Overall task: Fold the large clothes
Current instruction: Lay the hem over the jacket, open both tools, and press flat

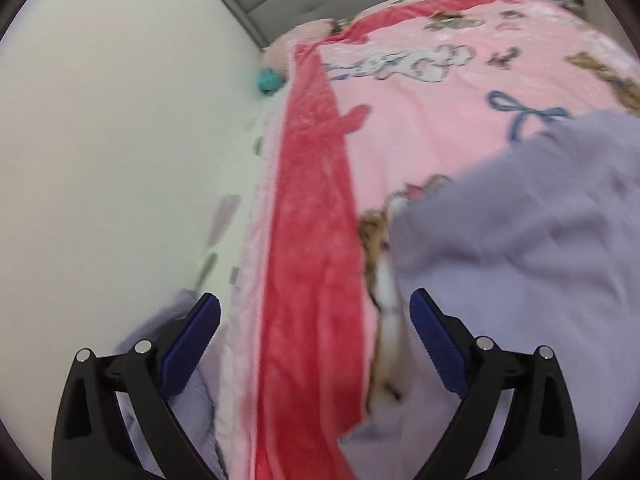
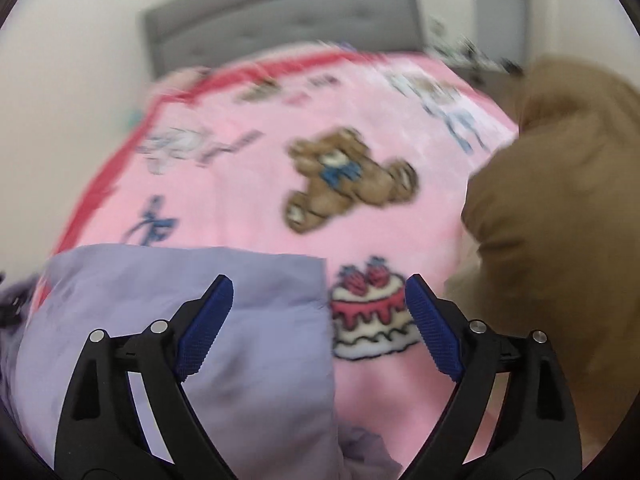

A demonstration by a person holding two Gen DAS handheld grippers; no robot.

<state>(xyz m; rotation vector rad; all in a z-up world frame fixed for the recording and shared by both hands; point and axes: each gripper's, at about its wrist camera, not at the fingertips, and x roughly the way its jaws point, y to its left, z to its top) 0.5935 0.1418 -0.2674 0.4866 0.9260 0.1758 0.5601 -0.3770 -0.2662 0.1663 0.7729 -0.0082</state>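
Observation:
A lavender garment [image 2: 224, 320] lies on a pink blanket [image 2: 248, 200] on the bed, folded with a straight right edge. It also shows in the left wrist view [image 1: 520, 240] at the right, with a part hanging by the bed's left side [image 1: 188, 400]. My left gripper [image 1: 316, 308] is open and empty above the blanket's red border [image 1: 308, 240]. My right gripper [image 2: 320, 288] is open and empty above the garment's right edge and a cake print [image 2: 372, 320]. Both views are blurred.
A brown garment [image 2: 560, 208] is heaped at the bed's right side. A grey padded headboard [image 2: 280, 28] stands at the far end. A white wall [image 1: 120, 140] runs along the bed's left side. A teal object [image 1: 270, 80] lies near the headboard.

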